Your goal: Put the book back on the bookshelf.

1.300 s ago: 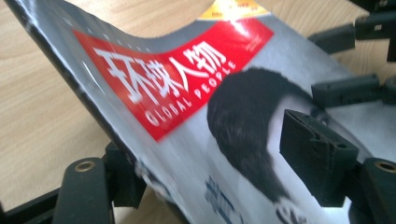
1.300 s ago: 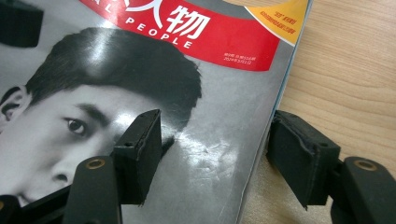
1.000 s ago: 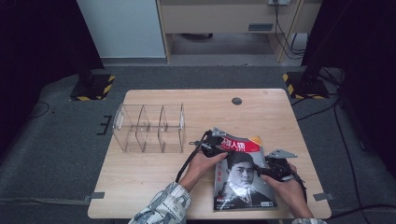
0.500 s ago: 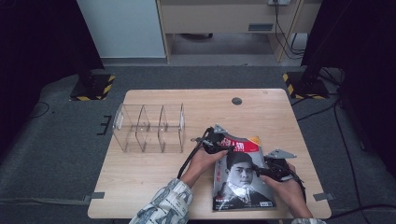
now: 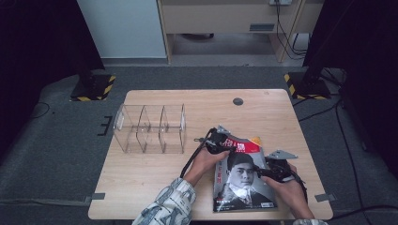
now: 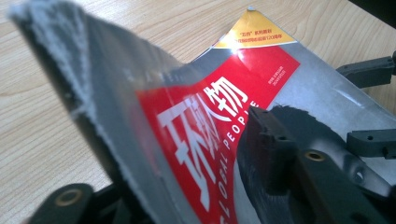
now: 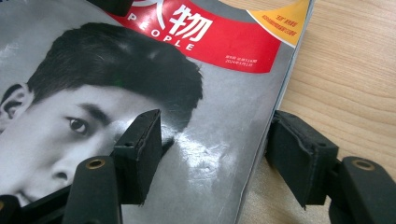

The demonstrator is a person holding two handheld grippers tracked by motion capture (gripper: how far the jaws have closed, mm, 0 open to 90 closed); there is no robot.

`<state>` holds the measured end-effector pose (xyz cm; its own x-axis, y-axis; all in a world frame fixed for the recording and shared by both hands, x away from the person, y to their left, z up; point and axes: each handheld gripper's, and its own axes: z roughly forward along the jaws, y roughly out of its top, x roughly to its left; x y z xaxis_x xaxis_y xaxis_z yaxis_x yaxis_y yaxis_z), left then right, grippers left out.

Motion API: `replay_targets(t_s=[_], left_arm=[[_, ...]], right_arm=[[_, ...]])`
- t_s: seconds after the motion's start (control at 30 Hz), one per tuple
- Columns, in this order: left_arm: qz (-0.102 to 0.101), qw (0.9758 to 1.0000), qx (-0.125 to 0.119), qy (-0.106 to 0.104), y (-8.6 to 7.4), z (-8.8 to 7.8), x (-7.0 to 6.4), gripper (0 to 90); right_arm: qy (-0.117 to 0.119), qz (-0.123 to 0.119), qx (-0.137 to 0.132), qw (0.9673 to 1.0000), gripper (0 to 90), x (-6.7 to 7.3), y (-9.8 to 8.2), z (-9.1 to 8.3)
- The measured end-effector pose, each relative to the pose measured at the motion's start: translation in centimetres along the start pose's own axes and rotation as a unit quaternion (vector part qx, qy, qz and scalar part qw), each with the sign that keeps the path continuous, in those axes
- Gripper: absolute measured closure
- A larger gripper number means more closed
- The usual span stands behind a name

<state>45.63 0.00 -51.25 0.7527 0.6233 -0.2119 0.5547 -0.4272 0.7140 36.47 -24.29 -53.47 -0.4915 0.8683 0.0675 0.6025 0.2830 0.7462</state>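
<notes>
Left tongs [image 5: 224, 143] closing on lifted magazine [image 5: 241, 180] corner, clear organizer [image 5: 149, 128] nearby

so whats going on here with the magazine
A person works a magazine on the wooden table with two handheld grippers. The left gripper has lifted the cover's top corner between its jaws, which have just been closing. The right gripper straddles the magazine's right edge, jaws apart. A clear divider rack stands to the left.
</notes>
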Motion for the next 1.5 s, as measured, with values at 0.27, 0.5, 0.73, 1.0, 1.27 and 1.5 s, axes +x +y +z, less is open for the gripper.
replay_targets(t_s=[0.27,0.5,0.73,1.0,1.27,1.5], left_arm=[[-0.023,0.9995,-0.015,-0.015,0.4,-0.6,0.0,78.3],[-0.029,0.9994,-0.019,-0.010,0.6,-0.9,-0.1,81.7],[-0.035,0.9989,-0.030,-0.009,0.9,-1.6,0.0,83.9],[-0.025,0.9990,-0.036,-0.006,1.2,-2.0,-0.6,85.2],[-0.023,0.9987,-0.045,-0.008,1.6,-2.7,-0.9,86.1],[-0.008,0.9981,-0.060,-0.009,2.4,-4.8,-1.5,86.5]], right_arm=[[0.000,-0.002,-0.002,1.0000,35.2,0.1,0.0,0.1],[0.009,0.012,0.002,0.9999,35.6,-0.2,0.1,0.0],[-0.024,0.045,-0.036,0.9981,37.1,-1.7,0.3,-1.6],[-0.073,0.067,-0.016,0.9950,35.6,-3.0,-0.2,-1.9],[-0.080,0.070,-0.007,0.9943,34.2,-3.1,-0.4,-1.8],[-0.087,0.073,-0.011,0.9935,34.2,-3.3,-0.4,-2.0]])
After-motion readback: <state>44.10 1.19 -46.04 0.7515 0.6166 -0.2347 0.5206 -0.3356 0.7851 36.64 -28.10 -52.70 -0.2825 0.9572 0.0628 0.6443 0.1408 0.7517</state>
